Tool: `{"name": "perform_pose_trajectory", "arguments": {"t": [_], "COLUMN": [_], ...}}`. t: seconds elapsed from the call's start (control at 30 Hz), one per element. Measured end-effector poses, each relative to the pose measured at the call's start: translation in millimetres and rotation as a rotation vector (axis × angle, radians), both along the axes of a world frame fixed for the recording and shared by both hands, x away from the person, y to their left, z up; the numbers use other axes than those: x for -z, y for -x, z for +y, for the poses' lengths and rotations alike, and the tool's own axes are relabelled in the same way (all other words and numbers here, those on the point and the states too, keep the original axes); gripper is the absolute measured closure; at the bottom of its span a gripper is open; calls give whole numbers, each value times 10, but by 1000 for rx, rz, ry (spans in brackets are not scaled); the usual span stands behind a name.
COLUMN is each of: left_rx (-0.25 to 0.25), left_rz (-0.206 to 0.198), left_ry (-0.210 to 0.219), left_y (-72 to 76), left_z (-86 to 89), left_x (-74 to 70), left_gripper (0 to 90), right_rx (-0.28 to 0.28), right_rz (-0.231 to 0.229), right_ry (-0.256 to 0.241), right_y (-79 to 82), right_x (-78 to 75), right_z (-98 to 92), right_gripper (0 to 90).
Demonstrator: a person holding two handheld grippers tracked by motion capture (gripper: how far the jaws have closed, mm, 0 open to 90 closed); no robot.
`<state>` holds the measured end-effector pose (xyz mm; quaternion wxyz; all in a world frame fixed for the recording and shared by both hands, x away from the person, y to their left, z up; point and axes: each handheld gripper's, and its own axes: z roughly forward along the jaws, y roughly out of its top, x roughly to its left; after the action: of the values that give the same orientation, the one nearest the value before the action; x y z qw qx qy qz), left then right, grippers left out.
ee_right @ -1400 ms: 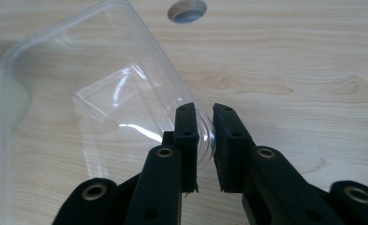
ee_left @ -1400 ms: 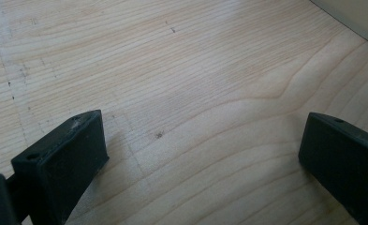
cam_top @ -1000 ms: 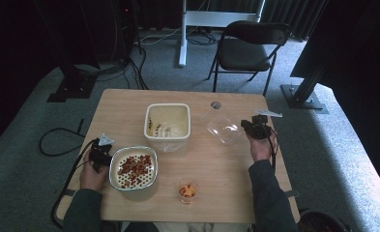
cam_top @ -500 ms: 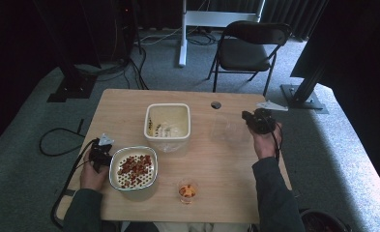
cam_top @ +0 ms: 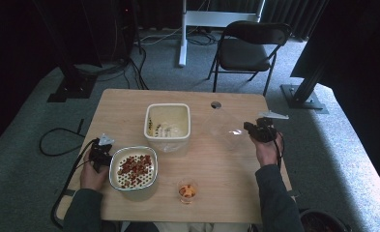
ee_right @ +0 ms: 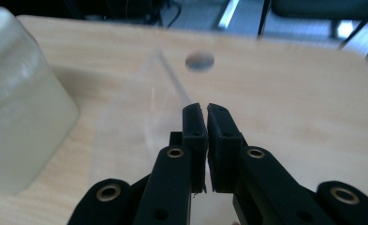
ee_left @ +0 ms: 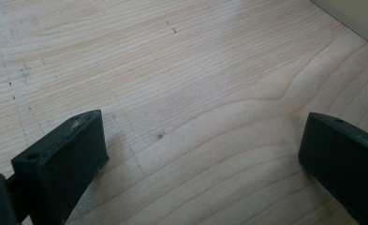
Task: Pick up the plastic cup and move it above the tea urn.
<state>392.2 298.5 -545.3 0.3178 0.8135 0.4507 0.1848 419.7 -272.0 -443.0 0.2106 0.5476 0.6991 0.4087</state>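
My right gripper [cam_top: 259, 129] sits near the right edge of the table [cam_top: 129, 104], and its fingers [ee_right: 193, 136] are pressed together on a thin clear plastic lid [cam_top: 225, 129]. In the right gripper view the lid [ee_right: 139, 117] stands on edge in front of the fingers, one corner pinched between them, so I see the wood and the round cable hole [ee_right: 200, 61] straight through it. From the high view the lid is held tilted over the table, between the gripper and the cream tub [cam_top: 168, 126], apart from the tub as far as I can tell. The tub is open on top, with a few dark bits against its inner left wall.

My left gripper [cam_top: 99, 153] rests at the left edge of the table, just beside the white bowl [cam_top: 114, 166] of reddish-brown pieces. Its fingers [ee_left: 62, 159] stand wide apart with bare wood between them, clamped on nothing, and a corner of something pale [ee_left: 355, 16] shows at the upper right of the left gripper view.

A small glass [cam_top: 187, 191] with something orange in it stands near the front edge, right of the bowl
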Motion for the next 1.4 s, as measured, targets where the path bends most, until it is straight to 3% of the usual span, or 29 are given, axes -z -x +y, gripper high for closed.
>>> {"name": "perform_pose_trajectory", "arguments": {"t": [0.03, 0.1, 0.13, 0.23, 0.27, 0.5, 0.57, 0.7, 0.8, 0.9, 1.0, 1.4], "left_rx": [-1, -2, -3, -4, -4, -4, -4, -4, -4, -4, -4, -5], "left_rz": [0, 1, 0, 0, 1, 1, 1, 1, 1, 1, 1, 1], "left_ry": [0, 0, 0, 0, 0, 0, 0, 0, 0, 0, 0, 0], "left_y": [-1, -1, -3, -4, -5, -5, -5, -5, -5, -7, -7, -9], "left_z": [-1, -1, -2, -2, -2, -2, -2, -2, -2, -2, -2, -3], "left_x": [0, 0, 0, 0, 0, 0, -1, 0, 0, 0, 0, 0], "left_gripper": [16, 16, 16, 16, 16, 16, 16, 16, 16, 16, 16, 16], "right_rx": [4, 7, 19, 33, 39, 43, 30, 25, 25, 30, 40, 15], "right_rz": [31, 44, 83, 102, 129, 178, 220, 237, 222, 176, 134, 5], "right_ry": [-23, -31, -62, -80, -92, -77, -70, -46, -43, -56, -7, -25], "right_y": [-11, -19, -46, -64, -96, -161, -204, -234, -220, -170, -124, 1], "right_x": [100, 158, 300, 377, 446, 548, 575, 584, 555, 473, 355, -214], "right_z": [-25, -40, -75, -99, -122, -106, -70, -26, -24, -49, -57, -79], "right_gripper": [866, 864, 859, 852, 842, 763, 729, 773, 810, 828, 831, 833]}}
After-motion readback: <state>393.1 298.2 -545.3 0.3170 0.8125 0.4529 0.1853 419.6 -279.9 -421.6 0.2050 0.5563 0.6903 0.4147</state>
